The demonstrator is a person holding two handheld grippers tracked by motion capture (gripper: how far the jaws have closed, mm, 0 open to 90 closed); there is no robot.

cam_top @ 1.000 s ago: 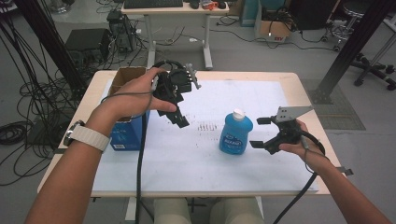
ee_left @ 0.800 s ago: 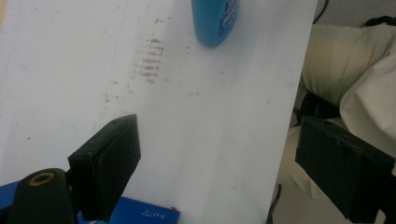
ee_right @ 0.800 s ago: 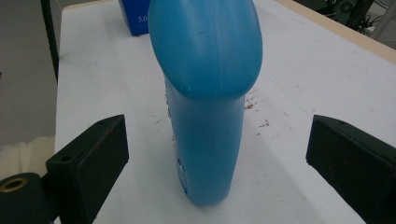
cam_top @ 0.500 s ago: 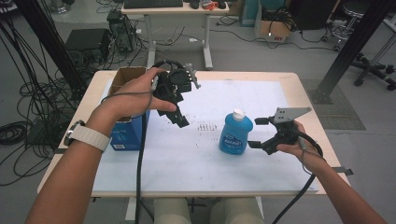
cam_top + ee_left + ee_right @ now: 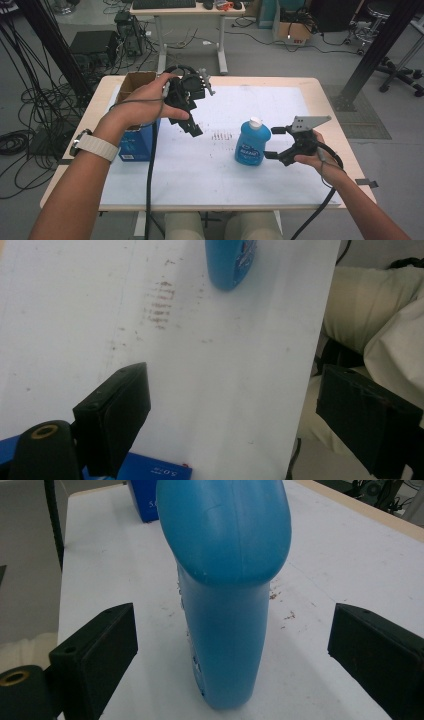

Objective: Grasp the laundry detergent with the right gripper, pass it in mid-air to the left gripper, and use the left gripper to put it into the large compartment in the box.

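- The right gripper (image 5: 274, 142) sits low over the table's right half, aimed at the blue bottle (image 5: 252, 142); its jaws stand wide apart, one on each side of the bottle's narrow edge; in the right gripper view a clear gap of white shows between each pad and the bottle (image 5: 227, 595), so nothing is grasped.
- The bottle stands upright on the white sheet (image 5: 210, 165) near the middle of the table (image 5: 330, 100), white cap on top, just right of a patch of small reddish marks (image 5: 220, 135).
- The left gripper (image 5: 192, 122) is held up above the sheet by the person's left hand (image 5: 145, 100), beside the blue box (image 5: 137, 145) at the table's left edge; its jaws are spread with nothing between them; in the left gripper view they frame bare sheet and the table's near edge, the bottle (image 5: 230, 262) lying well beyond them.
- Against the earlier high views: the left hand and gripper hold the same spot with the same gap; the right gripper is about where it was, jaws just as wide; the bottle has not shifted or tipped.
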